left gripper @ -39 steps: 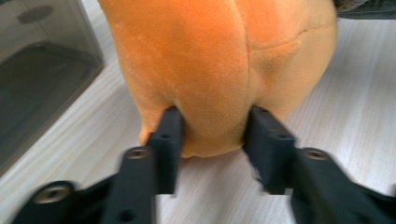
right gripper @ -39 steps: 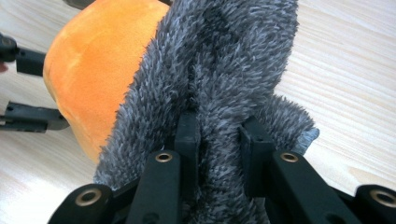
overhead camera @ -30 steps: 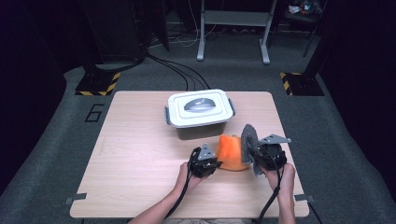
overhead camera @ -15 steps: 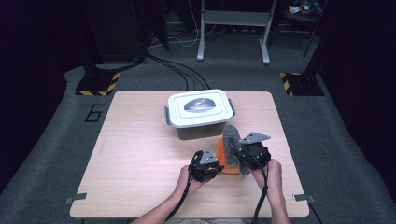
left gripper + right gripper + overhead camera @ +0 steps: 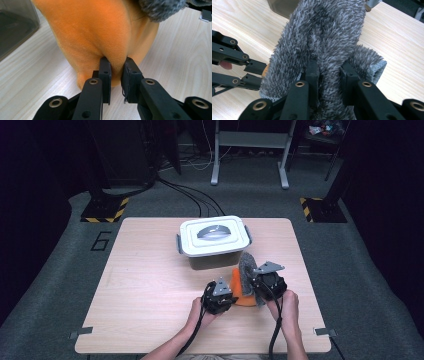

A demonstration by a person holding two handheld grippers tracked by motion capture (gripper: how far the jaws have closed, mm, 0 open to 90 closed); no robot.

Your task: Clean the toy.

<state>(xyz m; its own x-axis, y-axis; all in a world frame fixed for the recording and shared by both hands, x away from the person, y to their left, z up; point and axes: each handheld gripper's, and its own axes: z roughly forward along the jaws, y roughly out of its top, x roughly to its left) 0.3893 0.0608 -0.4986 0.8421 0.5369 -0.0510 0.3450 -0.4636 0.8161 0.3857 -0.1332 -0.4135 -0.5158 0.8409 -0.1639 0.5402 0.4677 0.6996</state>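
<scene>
An orange cloth (image 5: 238,290) lies bunched on the wooden table (image 5: 150,290) between my two grippers. My left gripper (image 5: 220,296) is shut on a fold of the orange cloth (image 5: 100,37), its jaws pinching the fabric close to the tabletop (image 5: 115,72). A grey fuzzy cloth (image 5: 247,270) stands up over the orange one. My right gripper (image 5: 266,282) is shut on the grey fuzzy cloth (image 5: 324,37), the pile bulging between its jaws (image 5: 329,72). In the right gripper view the left gripper's arms (image 5: 234,62) show at the left edge.
A closed white-lidded box (image 5: 214,240) with a grey handle stands just behind the cloths, its dark wall (image 5: 15,27) close to the orange cloth. Bare table spreads to the left. A dark floor with cables and stands lies beyond the table.
The right gripper has carried the grey cloth leftward and a little forward over the orange cloth. The left gripper has stayed in place on the orange cloth.
</scene>
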